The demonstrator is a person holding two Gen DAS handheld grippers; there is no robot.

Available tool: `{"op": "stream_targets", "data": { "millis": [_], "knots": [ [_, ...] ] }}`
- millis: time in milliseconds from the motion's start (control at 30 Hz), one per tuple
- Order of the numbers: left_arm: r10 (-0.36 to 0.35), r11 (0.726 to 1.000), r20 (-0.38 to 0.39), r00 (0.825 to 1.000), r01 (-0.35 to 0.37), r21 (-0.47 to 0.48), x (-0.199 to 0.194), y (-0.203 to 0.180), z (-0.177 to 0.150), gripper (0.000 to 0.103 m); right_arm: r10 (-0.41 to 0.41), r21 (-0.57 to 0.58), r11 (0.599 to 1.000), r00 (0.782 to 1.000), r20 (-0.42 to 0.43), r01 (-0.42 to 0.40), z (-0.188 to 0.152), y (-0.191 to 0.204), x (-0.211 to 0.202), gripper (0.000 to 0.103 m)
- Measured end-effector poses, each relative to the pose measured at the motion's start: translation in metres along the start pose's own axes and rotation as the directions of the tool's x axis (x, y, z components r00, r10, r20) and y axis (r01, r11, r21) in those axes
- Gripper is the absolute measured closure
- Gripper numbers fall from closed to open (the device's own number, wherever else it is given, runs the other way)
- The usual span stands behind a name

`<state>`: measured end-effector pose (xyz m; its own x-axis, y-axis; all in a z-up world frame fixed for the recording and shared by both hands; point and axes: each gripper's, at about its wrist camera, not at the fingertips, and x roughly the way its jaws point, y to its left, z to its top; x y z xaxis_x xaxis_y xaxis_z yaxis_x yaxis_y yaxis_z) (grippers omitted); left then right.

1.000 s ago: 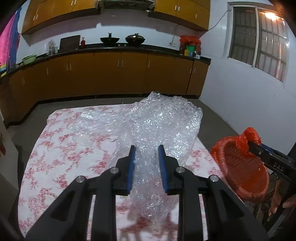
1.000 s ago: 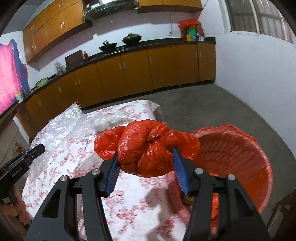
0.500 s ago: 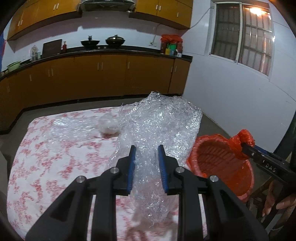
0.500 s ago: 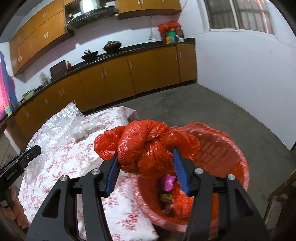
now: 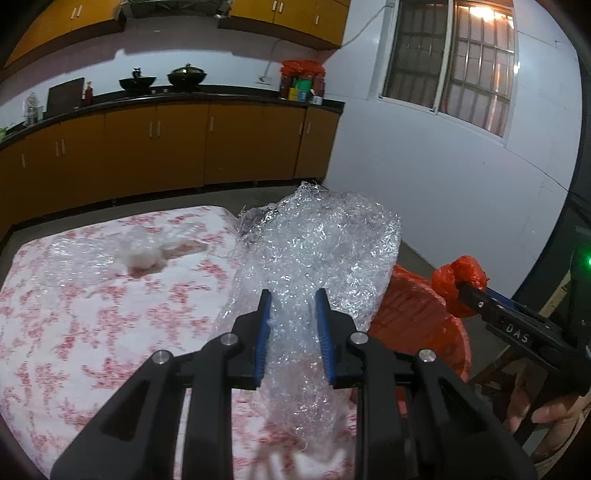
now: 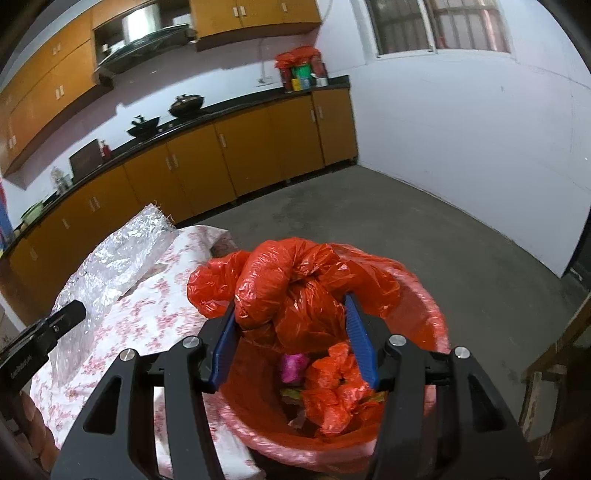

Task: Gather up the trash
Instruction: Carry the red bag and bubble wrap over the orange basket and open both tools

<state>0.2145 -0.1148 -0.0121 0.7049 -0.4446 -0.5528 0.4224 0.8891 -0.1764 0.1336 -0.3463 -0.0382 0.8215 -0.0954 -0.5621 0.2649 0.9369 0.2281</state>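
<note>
Clamped in the left gripper (image 5: 291,334), the crinkly clear bubble-wrap sheet (image 5: 317,251) could be snagged short of the red-lined bin (image 6: 424,306) below the right gripper (image 6: 291,343), itself clamped on a knotted red plastic bag (image 6: 295,280).

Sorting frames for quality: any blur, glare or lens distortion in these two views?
Left wrist: tablecloth motion-blurred, lamp glare at the window, bubble wrap glinting. Right wrist: sharper; fisheye bows the counter and darkens the corners.

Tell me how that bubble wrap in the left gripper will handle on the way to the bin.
The bubble wrap sags below the left gripper, so it is probably floppy. It looks bulky yet likely light. Its glossy film may slip.
</note>
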Motion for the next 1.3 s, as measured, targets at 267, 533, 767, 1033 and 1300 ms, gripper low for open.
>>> {"op": "stream_targets", "data": {
  "millis": [267, 533, 767, 1033, 1300],
  "knots": [
    [-0.070, 0.997, -0.038, 0.997, 0.069, -0.022, 0.023, -0.023, -0.002, 0.079, -0.041, 0.049, 0.998, 0.999, -0.006, 0.041, -0.001, -0.027, 0.004, 0.048],
    [-0.117, 0.993, -0.081, 0.990, 0.115, -0.028, 0.049, -0.047, -0.006, 0.079, -0.065, 0.096, 0.993, 0.998, -0.014, 0.066, -0.001, -0.045, 0.008, 0.048],
    [-0.151, 0.989, -0.120, 0.981, 0.149, -0.025, 0.071, -0.065, -0.012, 0.078, -0.067, 0.124, 0.990, 0.998, -0.009, 0.067, -0.001, -0.058, 0.009, 0.048],
    [-0.169, 0.986, -0.179, 0.969, 0.166, -0.036, 0.091, -0.068, -0.024, 0.076, -0.051, 0.154, 0.987, 0.999, -0.010, 0.052, -0.002, -0.068, 0.012, 0.048],
    [-0.173, 0.985, -0.203, 0.964, 0.170, -0.032, 0.094, -0.061, -0.031, 0.065, -0.019, 0.156, 0.988, 0.999, -0.025, 0.023, -0.001, -0.071, 0.017, 0.047]
  ]
}}
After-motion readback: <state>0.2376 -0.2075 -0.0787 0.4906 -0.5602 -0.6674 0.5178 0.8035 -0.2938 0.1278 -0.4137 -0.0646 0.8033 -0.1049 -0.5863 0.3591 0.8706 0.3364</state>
